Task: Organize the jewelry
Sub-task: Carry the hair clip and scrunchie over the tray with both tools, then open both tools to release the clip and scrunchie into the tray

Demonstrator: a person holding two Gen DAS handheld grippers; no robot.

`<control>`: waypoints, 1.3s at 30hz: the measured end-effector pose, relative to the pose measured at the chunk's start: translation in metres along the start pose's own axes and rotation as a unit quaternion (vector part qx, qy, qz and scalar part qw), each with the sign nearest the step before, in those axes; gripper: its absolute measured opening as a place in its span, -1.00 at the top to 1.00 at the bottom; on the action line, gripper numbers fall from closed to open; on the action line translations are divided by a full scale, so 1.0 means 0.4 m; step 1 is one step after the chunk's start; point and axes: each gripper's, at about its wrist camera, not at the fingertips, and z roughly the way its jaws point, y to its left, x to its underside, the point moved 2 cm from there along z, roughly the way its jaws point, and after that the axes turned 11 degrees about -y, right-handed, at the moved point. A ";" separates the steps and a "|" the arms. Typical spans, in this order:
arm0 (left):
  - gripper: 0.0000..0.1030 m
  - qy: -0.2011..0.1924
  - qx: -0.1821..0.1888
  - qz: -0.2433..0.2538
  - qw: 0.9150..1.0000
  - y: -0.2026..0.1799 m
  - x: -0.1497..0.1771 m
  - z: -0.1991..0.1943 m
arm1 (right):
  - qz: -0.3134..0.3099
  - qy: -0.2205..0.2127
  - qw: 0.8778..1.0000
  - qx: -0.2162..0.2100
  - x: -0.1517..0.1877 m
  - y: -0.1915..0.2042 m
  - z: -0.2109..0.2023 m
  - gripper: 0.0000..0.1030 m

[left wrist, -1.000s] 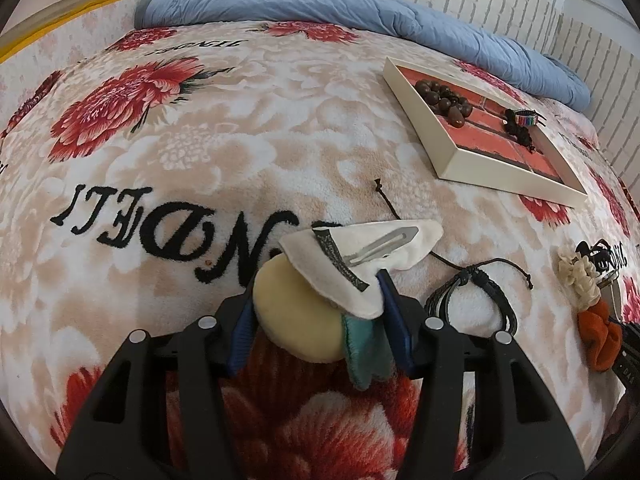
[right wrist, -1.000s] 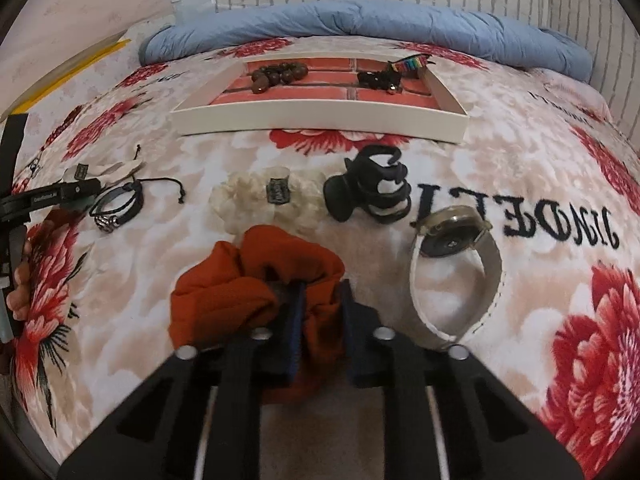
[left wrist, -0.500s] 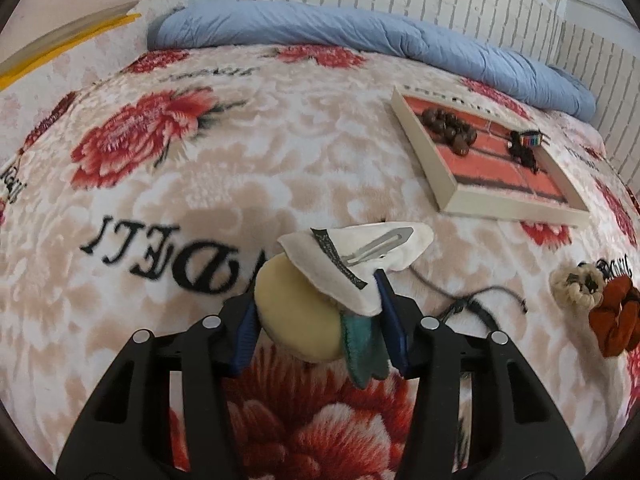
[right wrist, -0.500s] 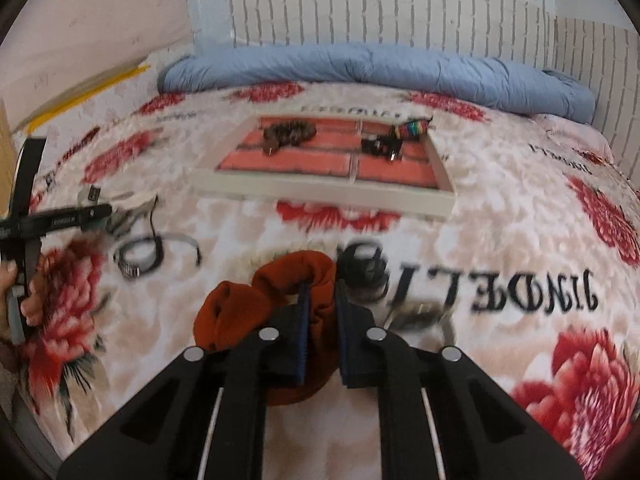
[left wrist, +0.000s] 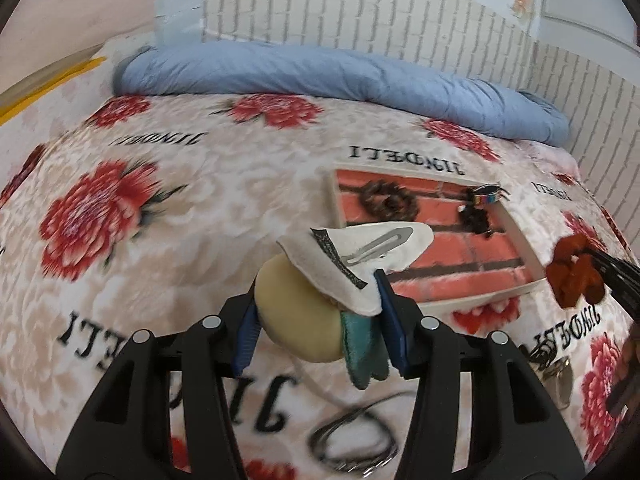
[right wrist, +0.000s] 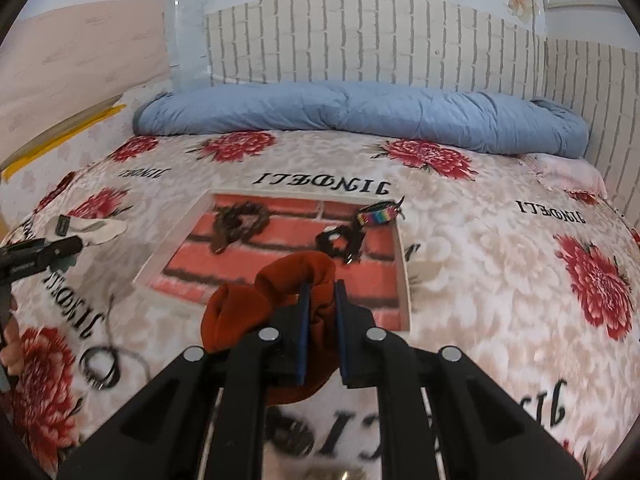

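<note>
Both grippers loaded: right gripper [right wrist: 320,320] fingers pinch orange scrunchie [right wrist: 280,292], tray [right wrist: 402,264] directly ahead; left gripper [left wrist: 316,320] clamps felt hair clip [left wrist: 360,264].

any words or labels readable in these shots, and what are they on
"JINDELI": black lettering woven into the flowered blanket, repeated many times, seen upside down or tilted, e.g. beyond the tray.
Black tag on the white felt hair clip in the left tongs: pale marks, too small to read.
Print on the left tongs' black bar, seen from the right wrist: too blurred to read.

Tray [right wrist: 403,264] near half lies bare; 2 bracelets [right wrist: 240,222] crowd its far half.
</note>
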 end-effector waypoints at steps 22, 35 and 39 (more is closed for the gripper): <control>0.01 0.080 0.000 0.033 0.996 -0.152 0.017 0.365 | 0.004 0.076 0.996 0.048 -0.002 -0.100 0.393 0.77; -0.12 0.081 -0.006 0.033 0.996 -0.157 -0.006 0.419 | -0.004 0.101 0.994 0.046 0.003 -0.100 0.481 0.64; -0.29 0.081 0.000 0.038 0.996 -0.166 -0.005 0.408 | 0.002 0.099 0.994 0.046 0.004 -0.112 0.470 0.20</control>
